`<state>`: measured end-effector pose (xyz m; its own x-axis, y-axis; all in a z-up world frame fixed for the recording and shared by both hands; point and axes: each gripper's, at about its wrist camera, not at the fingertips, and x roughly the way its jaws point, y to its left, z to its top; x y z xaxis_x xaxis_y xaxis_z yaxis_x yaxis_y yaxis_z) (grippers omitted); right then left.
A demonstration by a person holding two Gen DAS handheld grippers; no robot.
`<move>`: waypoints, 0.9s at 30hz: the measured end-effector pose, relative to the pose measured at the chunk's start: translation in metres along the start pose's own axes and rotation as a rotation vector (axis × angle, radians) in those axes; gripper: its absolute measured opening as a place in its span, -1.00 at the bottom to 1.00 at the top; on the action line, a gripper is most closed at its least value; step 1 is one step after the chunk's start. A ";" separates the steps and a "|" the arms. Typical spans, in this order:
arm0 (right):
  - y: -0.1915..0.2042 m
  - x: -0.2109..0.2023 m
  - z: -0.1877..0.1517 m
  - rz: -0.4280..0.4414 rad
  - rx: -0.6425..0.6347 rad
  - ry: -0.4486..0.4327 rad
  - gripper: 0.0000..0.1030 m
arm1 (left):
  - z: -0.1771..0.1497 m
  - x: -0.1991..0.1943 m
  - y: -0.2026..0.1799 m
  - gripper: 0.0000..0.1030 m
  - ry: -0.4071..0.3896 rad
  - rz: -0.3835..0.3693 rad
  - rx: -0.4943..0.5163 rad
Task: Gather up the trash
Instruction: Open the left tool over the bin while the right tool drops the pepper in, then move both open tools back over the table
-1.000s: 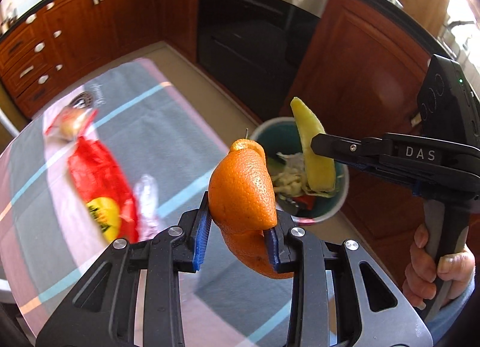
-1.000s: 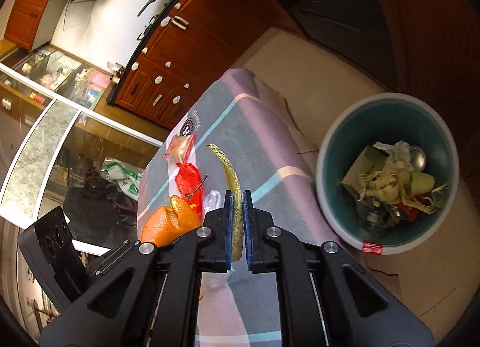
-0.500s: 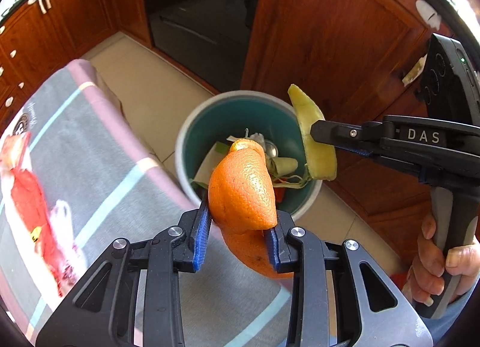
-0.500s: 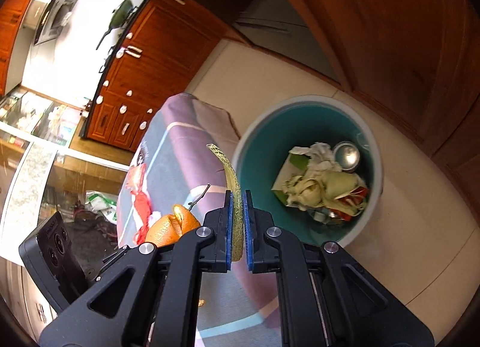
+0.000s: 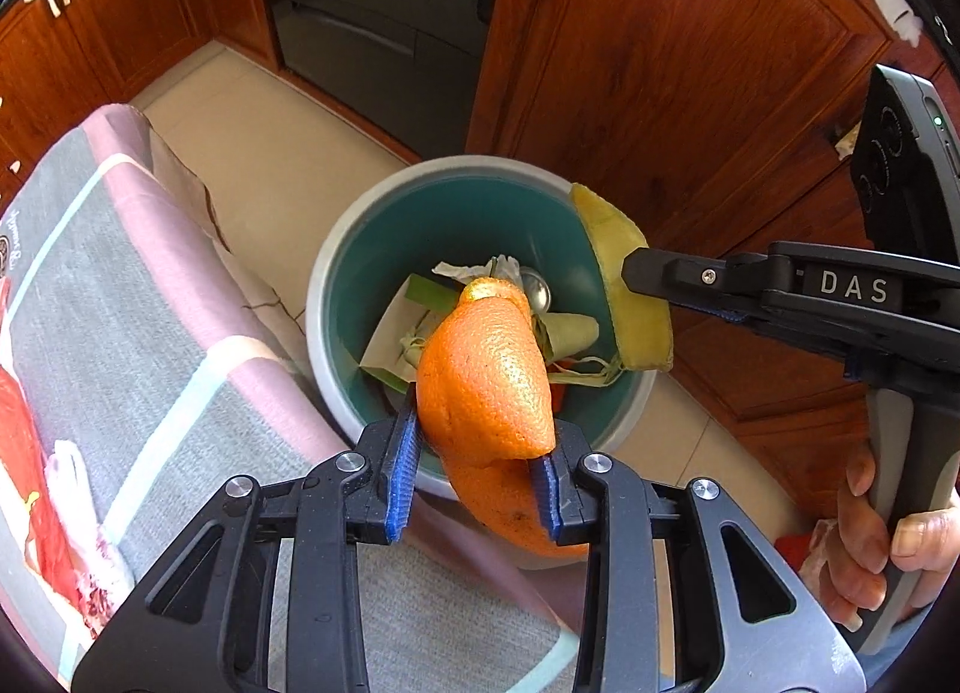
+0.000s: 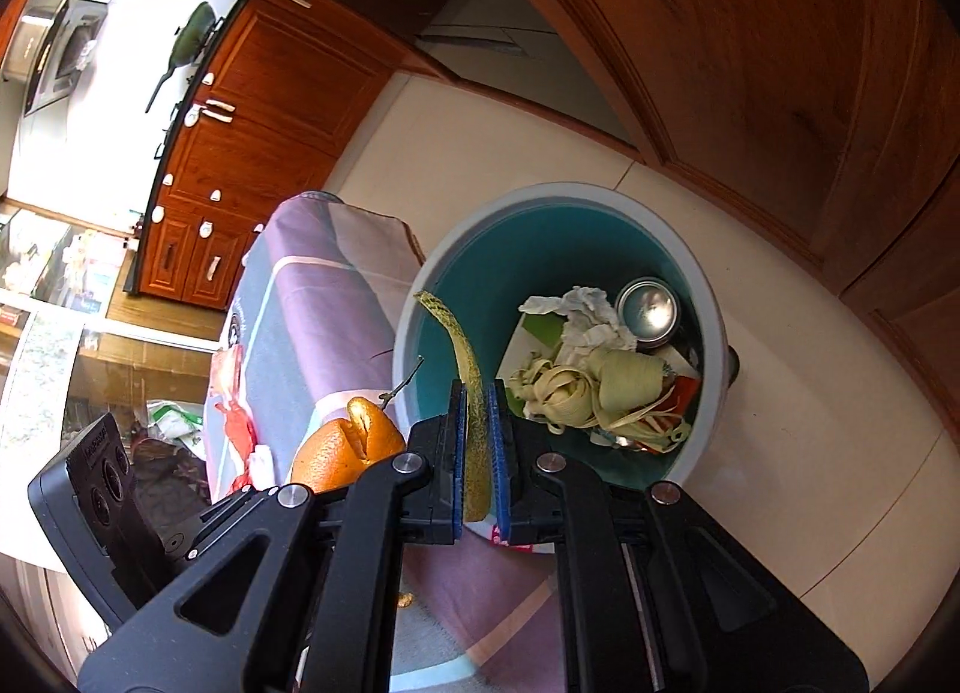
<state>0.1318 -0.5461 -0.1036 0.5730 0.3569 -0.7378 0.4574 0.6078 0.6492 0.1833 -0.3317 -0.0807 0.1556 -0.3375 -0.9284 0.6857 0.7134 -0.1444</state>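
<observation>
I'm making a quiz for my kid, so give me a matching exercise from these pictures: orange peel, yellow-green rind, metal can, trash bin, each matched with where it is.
Things:
1. orange peel
2. yellow-green rind
3. metal can
4. trash bin

Places:
A. on the floor beside the cloth-covered table
B. lying inside the bin
C. clamped in the right gripper
D. clamped in the left gripper

Pairs: 1-D, 2-C, 3-B, 4-A

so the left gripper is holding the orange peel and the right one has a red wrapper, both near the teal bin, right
Not quite. The right gripper holds a thin yellow-green strip of melon rind, not a red wrapper; the right wrist view shows it. The left gripper does hold the curled orange peel, and both are near the round teal bin.
</observation>
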 end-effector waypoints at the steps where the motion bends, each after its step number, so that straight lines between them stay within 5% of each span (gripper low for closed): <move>1: 0.000 0.001 0.000 -0.006 0.003 -0.001 -0.81 | 0.001 0.002 0.000 -0.25 0.005 -0.004 0.000; 4: -0.003 0.002 0.001 -0.028 0.013 -0.012 -0.66 | 0.001 -0.002 0.002 0.33 -0.006 -0.008 -0.007; 7: -0.005 0.003 0.002 -0.044 0.024 -0.028 0.27 | 0.000 -0.008 0.005 0.77 -0.024 0.005 -0.017; 9: -0.004 0.003 0.001 -0.062 0.025 -0.039 0.30 | -0.002 -0.014 0.008 0.88 -0.044 0.020 -0.023; 11: -0.005 0.005 0.002 -0.068 0.033 -0.033 0.51 | -0.004 -0.018 0.012 0.90 -0.047 0.016 -0.035; 27: 0.017 0.012 -0.017 -0.155 0.015 0.003 0.65 | -0.031 -0.046 0.029 0.92 -0.079 0.023 -0.074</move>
<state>0.1355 -0.5192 -0.1046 0.4926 0.2620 -0.8299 0.5500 0.6452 0.5302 0.1736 -0.2761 -0.0525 0.2277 -0.3659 -0.9024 0.6276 0.7637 -0.1513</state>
